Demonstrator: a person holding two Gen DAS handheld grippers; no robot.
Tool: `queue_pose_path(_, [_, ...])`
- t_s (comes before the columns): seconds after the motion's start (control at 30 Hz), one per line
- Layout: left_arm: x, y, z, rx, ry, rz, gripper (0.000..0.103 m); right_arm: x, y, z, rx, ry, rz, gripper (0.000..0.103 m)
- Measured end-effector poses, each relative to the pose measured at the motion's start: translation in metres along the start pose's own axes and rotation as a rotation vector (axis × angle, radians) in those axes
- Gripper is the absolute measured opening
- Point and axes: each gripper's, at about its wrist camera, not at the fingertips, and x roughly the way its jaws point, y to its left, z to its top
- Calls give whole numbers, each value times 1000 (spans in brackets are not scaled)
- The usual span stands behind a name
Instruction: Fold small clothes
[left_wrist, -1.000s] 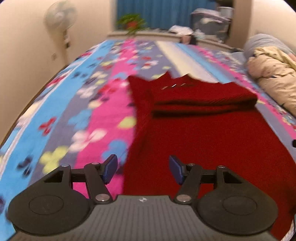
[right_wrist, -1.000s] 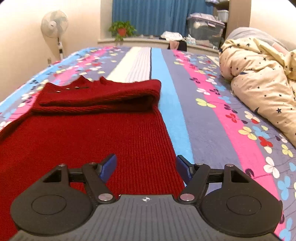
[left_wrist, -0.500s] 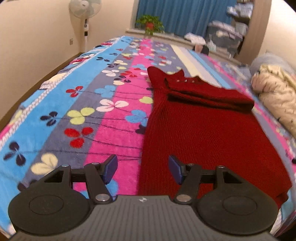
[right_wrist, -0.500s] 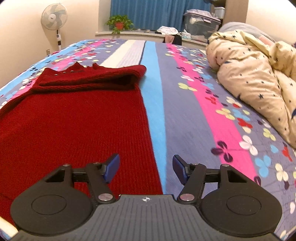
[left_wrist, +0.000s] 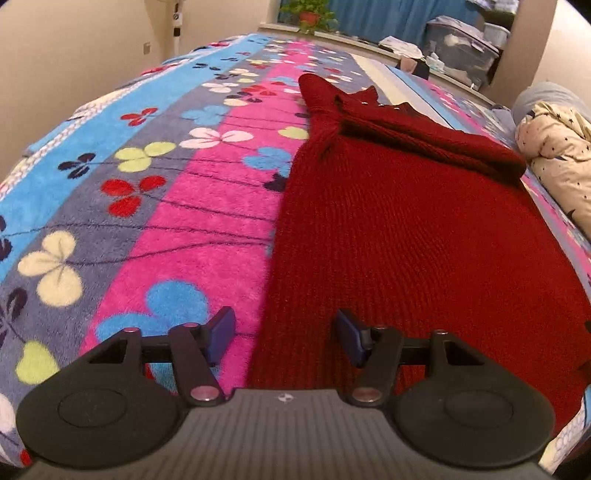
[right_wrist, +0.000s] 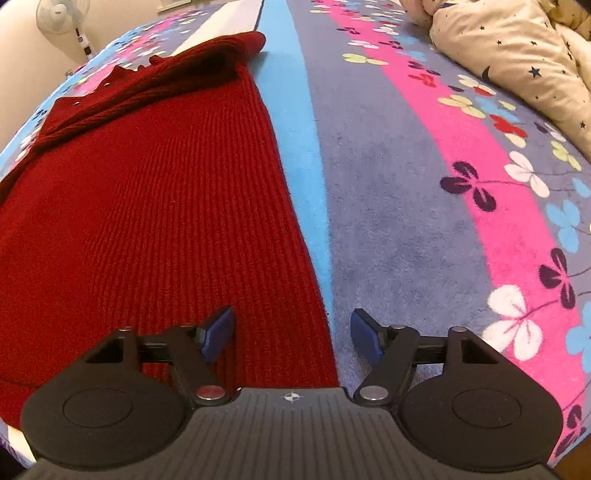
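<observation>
A dark red knit sweater (left_wrist: 417, 236) lies flat on the flowered bedspread (left_wrist: 155, 206), its sleeves folded across the chest near the collar. My left gripper (left_wrist: 286, 334) is open and empty, low over the sweater's near left hem corner. In the right wrist view the sweater (right_wrist: 155, 206) fills the left half. My right gripper (right_wrist: 293, 334) is open and empty, straddling the sweater's near right edge, low over the hem.
A cream star-print duvet (right_wrist: 517, 55) is heaped on the right side of the bed. A standing fan (right_wrist: 68, 16) is by the left wall. A windowsill with a potted plant (left_wrist: 308, 13) and storage boxes (left_wrist: 461, 40) lies beyond the bed.
Both grippers have drawn back toward the near hem and dropped lower over the bed, one at each bottom corner of the sweater. Both stayed open.
</observation>
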Motion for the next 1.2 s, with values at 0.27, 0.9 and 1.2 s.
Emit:
queue_pose_path(0.27, [-14, -1, 1, 0, -45, -76, 15, -9, 2, 2, -34, -45, 95, 11])
queue_pose_path(0.9, [-11, 2, -9, -58, 49, -89, 33, -6, -3, -5, 10, 21, 117, 36])
queue_pose_path(1.2, [-26, -3, -6, -41, -30, -154, 14, -32, -6, 3, 42, -119, 312, 13])
